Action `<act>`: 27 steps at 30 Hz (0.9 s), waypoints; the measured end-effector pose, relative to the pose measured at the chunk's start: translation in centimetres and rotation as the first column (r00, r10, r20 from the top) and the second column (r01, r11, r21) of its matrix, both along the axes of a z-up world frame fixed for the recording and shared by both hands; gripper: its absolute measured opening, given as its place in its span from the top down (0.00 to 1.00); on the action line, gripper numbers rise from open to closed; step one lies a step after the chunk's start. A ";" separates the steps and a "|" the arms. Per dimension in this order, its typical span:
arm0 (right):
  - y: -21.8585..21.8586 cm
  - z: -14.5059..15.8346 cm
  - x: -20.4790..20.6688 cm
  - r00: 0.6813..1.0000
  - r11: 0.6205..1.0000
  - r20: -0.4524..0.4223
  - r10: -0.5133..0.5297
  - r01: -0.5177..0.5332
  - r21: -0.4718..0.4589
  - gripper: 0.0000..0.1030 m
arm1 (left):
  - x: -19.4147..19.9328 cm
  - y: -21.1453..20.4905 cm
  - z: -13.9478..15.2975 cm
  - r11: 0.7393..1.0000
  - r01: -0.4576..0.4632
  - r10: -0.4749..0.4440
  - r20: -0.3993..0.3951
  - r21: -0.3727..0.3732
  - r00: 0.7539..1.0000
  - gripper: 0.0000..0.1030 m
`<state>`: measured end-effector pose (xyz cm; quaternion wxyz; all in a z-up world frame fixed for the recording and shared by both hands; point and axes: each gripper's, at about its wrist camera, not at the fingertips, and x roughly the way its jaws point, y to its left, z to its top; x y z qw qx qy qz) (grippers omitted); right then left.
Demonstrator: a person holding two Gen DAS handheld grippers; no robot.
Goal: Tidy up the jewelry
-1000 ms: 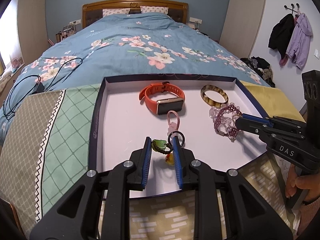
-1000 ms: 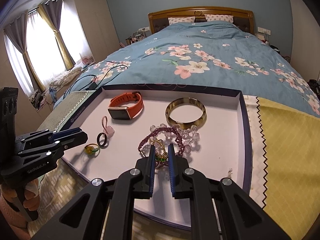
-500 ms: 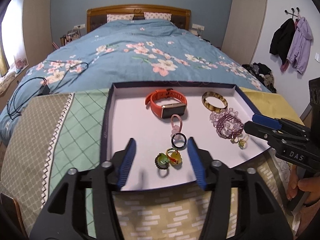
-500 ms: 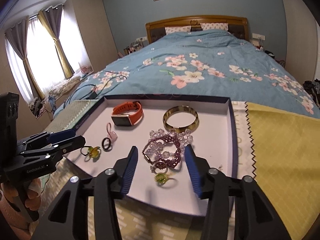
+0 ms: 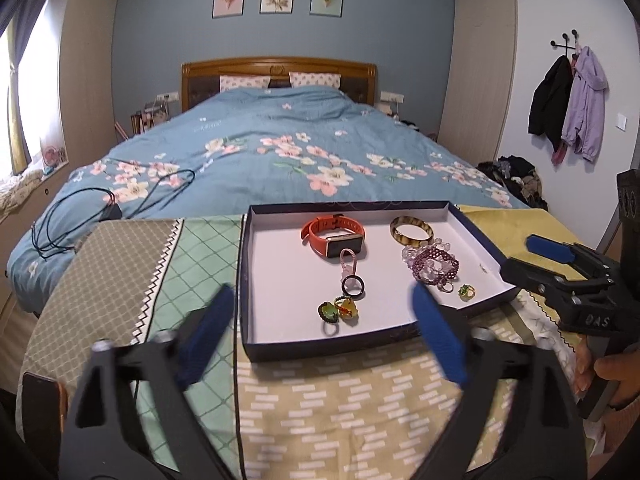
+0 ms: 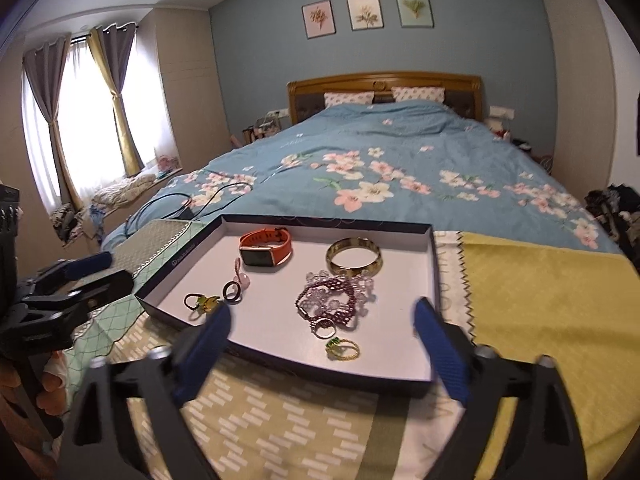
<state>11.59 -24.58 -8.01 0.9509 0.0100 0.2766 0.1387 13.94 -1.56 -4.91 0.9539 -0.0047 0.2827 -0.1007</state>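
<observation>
A dark-rimmed white tray (image 5: 245,280) (image 6: 433,280) holds an orange watch (image 5: 334,234) (image 6: 266,249), a brown bangle (image 5: 411,231) (image 6: 353,260), purple bead bracelets (image 5: 434,266) (image 6: 332,300), a pink charm, a black ring (image 5: 353,286) (image 6: 232,291), green and yellow rings (image 5: 338,310) (image 6: 202,303) and a gold green-stone ring (image 5: 466,292) (image 6: 342,349). My left gripper (image 5: 320,336) is wide open and empty, held back over the tray's near edge. My right gripper (image 6: 322,350) is wide open and empty, also at the near edge.
The tray lies on patchwork cloths (image 5: 320,400) at the foot of a blue floral bed (image 5: 280,148). A black cable (image 5: 120,204) lies on the bed at the left. Coats (image 5: 568,108) hang on the right wall.
Both grippers opened, letting go of rings that now lie in the tray, and pulled back and up away from it.
</observation>
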 end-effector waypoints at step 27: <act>0.8 3.6 -11.3 0.924 0.993 0.369 -0.099 0.116 -0.024 0.07 | -12.4 0.6 4.9 0.997 -0.072 0.071 0.312 -0.009 0.948 0.06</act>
